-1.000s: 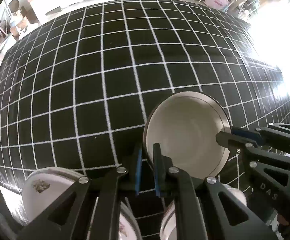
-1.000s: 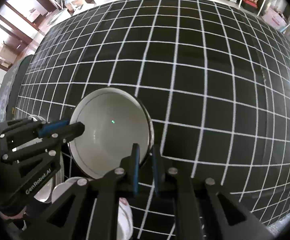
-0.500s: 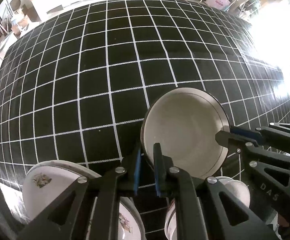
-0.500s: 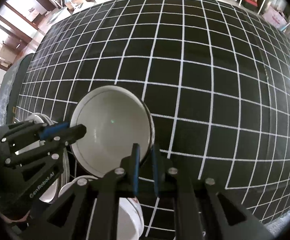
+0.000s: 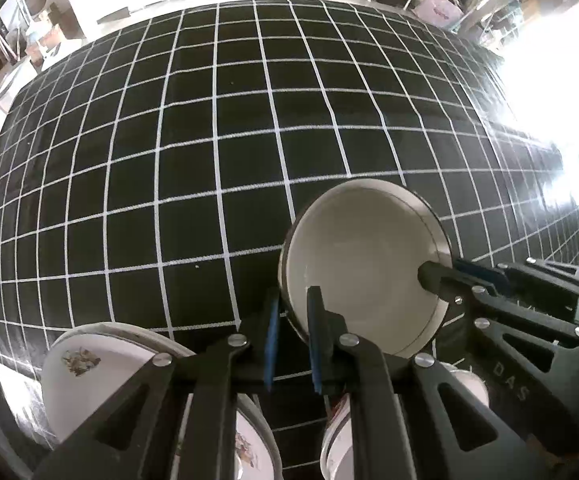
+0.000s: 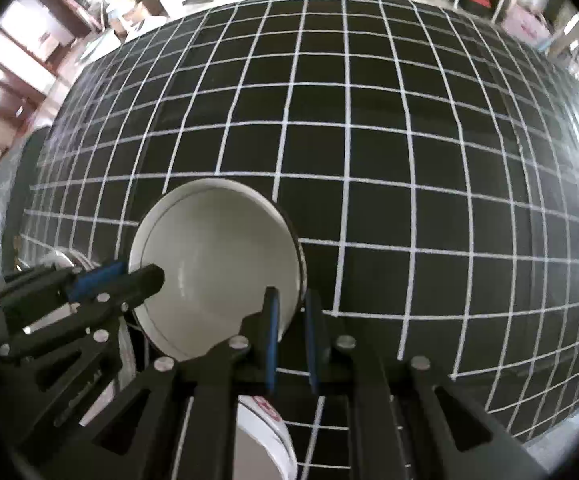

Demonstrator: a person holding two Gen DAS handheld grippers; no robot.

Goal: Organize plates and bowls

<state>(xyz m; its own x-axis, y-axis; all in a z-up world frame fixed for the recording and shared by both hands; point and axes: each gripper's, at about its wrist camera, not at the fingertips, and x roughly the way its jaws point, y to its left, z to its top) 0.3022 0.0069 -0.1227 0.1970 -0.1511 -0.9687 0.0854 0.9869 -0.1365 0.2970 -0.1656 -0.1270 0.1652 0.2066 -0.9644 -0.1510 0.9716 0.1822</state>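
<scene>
- Two hand-held grippers clamp one white bowl (image 5: pixel 363 264) from opposite sides of its rim, holding it above the counter (image 5: pixel 209 152), which wears a black cloth with a white grid.
- Left hand-held gripper (image 5: pixel 291 344): its blue-padded fingers (image 5: pixel 270 340) are pinched on the bowl's near-left rim, one inside the wall and one outside.
- Right hand-held gripper (image 6: pixel 291 340): closed the same way on the bowl (image 6: pixel 217 268) at the near-right rim, with the wall between its pads.
- Each wrist view shows the other tool reaching in from the side; the right hand-held gripper (image 5: pixel 445 278) appears at the bowl's right edge in the left view.
- Bowl's interior is plain and glossy, tilted so the opening faces the cameras.
- Below it, near the front edge of the counter, sits a plate with a floral print (image 5: pixel 77 364), partly hidden by the left tool.
- Just beside that, under the bowl, lies another white dish with a red mark (image 6: pixel 265 432); its shape is mostly covered.
</scene>
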